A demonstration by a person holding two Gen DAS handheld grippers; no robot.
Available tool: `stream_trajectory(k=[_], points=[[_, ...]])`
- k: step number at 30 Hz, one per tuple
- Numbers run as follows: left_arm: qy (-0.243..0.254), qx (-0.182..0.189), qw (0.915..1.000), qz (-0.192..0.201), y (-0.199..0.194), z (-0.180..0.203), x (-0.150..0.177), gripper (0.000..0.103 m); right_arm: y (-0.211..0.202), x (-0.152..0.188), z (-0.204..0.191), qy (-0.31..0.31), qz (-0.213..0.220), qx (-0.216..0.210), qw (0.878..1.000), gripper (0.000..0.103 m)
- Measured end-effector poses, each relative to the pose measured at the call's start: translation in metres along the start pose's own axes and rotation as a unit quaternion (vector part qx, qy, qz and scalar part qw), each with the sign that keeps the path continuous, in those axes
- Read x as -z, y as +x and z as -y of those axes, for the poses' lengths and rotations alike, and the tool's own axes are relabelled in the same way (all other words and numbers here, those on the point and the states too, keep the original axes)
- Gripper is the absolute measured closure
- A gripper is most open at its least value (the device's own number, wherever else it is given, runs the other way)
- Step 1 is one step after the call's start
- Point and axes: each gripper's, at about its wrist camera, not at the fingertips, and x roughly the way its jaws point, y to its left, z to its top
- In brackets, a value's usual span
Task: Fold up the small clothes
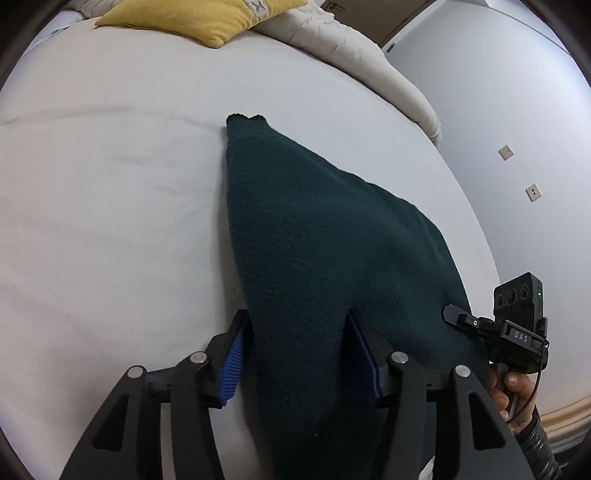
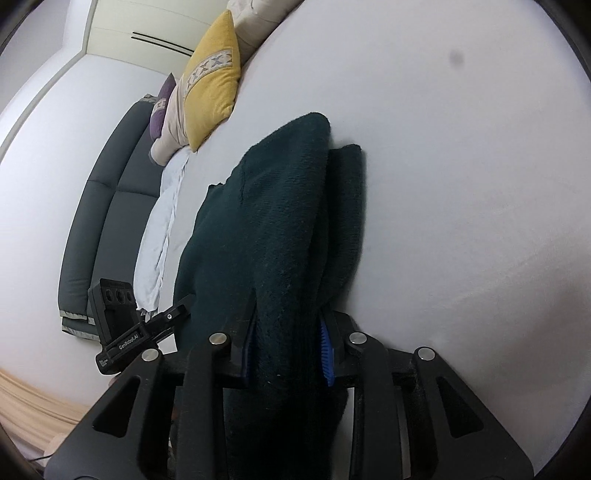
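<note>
A dark green knitted garment (image 1: 314, 240) lies on a white bed sheet (image 1: 110, 184), folded into a long strip, its far end pointing away. My left gripper (image 1: 295, 332) has its blue-padded jaws around the garment's near edge. The cloth fills the gap between the pads. My right gripper (image 2: 288, 332) also grips a thick bunch of the same garment (image 2: 284, 206) between its blue pads. Each gripper shows at the edge of the other's view: the right one (image 1: 517, 325), the left one (image 2: 125, 332).
A yellow cushion (image 1: 199, 18) and a beige duvet (image 1: 354, 48) lie at the bed's far end. A grey sofa (image 2: 107, 206) stands by the wall, with a purple cushion (image 2: 162, 107) nearby. The bed edge and grey floor (image 1: 517, 110) lie to the right.
</note>
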Motion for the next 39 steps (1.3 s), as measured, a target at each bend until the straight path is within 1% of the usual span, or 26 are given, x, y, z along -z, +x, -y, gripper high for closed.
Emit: stream_trajectory(k=[1,3,4,6,9,10,12,14,15,16,17,18,19,21,22,24,25,28,29,31,32,33,34,35,38,39], points=[[-0.003,0.001,1.0000,0.004,-0.002,-0.003,0.004,0.044,0.001,-0.003,-0.001,0.001,0.001,0.003,1.000,0.077],[-0.010,-0.001,0.9999,0.011,-0.007,-0.005,0.007,0.042,-0.006,-0.008,-0.008,0.004,0.013,0.011,1.000,0.071],[-0.011,-0.006,0.9998,0.016,-0.011,-0.003,0.012,0.041,-0.011,-0.012,-0.007,0.005,0.021,0.018,1.000,0.069],[0.001,-0.028,0.9991,0.032,-0.022,0.003,0.017,0.041,-0.032,-0.009,-0.009,0.005,0.046,0.049,0.998,0.063],[0.035,-0.090,0.9920,0.081,-0.048,0.023,0.028,0.042,-0.063,-0.002,-0.016,-0.005,0.085,0.119,0.989,0.063],[0.042,-0.104,0.9885,0.102,-0.059,0.030,0.033,0.039,-0.073,0.002,-0.020,-0.008,0.096,0.133,0.986,0.063],[0.049,-0.117,0.9820,0.140,-0.079,0.040,0.041,0.030,-0.086,0.008,-0.031,-0.019,0.112,0.144,0.983,0.063],[0.066,-0.140,0.9698,0.188,-0.102,0.052,0.050,0.014,-0.100,0.016,-0.053,-0.050,0.139,0.166,0.975,0.063],[0.084,-0.161,0.9585,0.220,-0.116,0.064,0.056,0.010,-0.105,0.020,-0.063,-0.068,0.149,0.176,0.971,0.063],[0.096,-0.173,0.9508,0.238,-0.127,0.069,0.056,0.003,-0.109,0.021,-0.076,-0.087,0.161,0.188,0.965,0.062],[0.112,-0.191,0.9380,0.267,-0.141,0.080,0.061,0.000,-0.114,0.026,-0.091,-0.112,0.175,0.201,0.957,0.061],[0.122,-0.202,0.9289,0.285,-0.148,0.088,0.064,0.000,-0.119,0.032,-0.109,-0.141,0.193,0.218,0.946,0.054],[0.137,-0.217,0.9165,0.307,-0.158,0.100,0.068,0.000,-0.122,0.035,-0.124,-0.158,0.206,0.227,0.939,0.049],[0.153,-0.241,0.8986,0.333,-0.172,0.115,0.073,0.000,-0.134,0.045,-0.157,-0.201,0.251,0.242,0.915,0.029],[0.158,-0.252,0.8901,0.345,-0.179,0.122,0.076,0.000,-0.138,0.050,-0.169,-0.217,0.270,0.246,0.905,0.025],[0.166,-0.260,0.8785,0.365,-0.194,0.132,0.080,0.000,-0.148,0.061,-0.193,-0.250,0.308,0.250,0.883,0.006],[0.172,-0.262,0.8715,0.377,-0.203,0.139,0.083,0.000,-0.150,0.065,-0.205,-0.259,0.320,0.254,0.875,0.002],[0.187,-0.262,0.8555,0.406,-0.222,0.154,0.088,0.000,-0.163,0.081,-0.235,-0.282,0.369,0.268,0.844,0.000],[0.186,-0.261,0.8530,0.412,-0.229,0.156,0.089,0.000,-0.170,0.086,-0.242,-0.289,0.378,0.267,0.838,0.000],[0.171,-0.271,0.8443,0.430,-0.238,0.161,0.091,0.000,-0.176,0.090,-0.253,-0.300,0.384,0.264,0.832,0.000],[0.164,-0.268,0.8455,0.432,-0.242,0.162,0.091,0.000,-0.182,0.093,-0.261,-0.303,0.389,0.262,0.829,0.000],[0.161,-0.260,0.8504,0.428,-0.244,0.162,0.091,0.000,-0.186,0.095,-0.265,-0.303,0.395,0.260,0.827,0.000],[0.157,-0.251,0.8583,0.419,-0.246,0.162,0.089,0.000,-0.192,0.100,-0.273,-0.301,0.402,0.258,0.825,0.000],[0.153,-0.250,0.8640,0.410,-0.247,0.161,0.089,0.000,-0.197,0.103,-0.278,-0.299,0.410,0.255,0.823,0.000],[0.150,-0.263,0.8691,0.392,-0.240,0.158,0.088,0.000,-0.207,0.111,-0.287,-0.296,0.407,0.238,0.831,0.000],[0.147,-0.263,0.8742,0.381,-0.237,0.156,0.087,0.000,-0.209,0.114,-0.289,-0.296,0.404,0.235,0.833,0.000]])
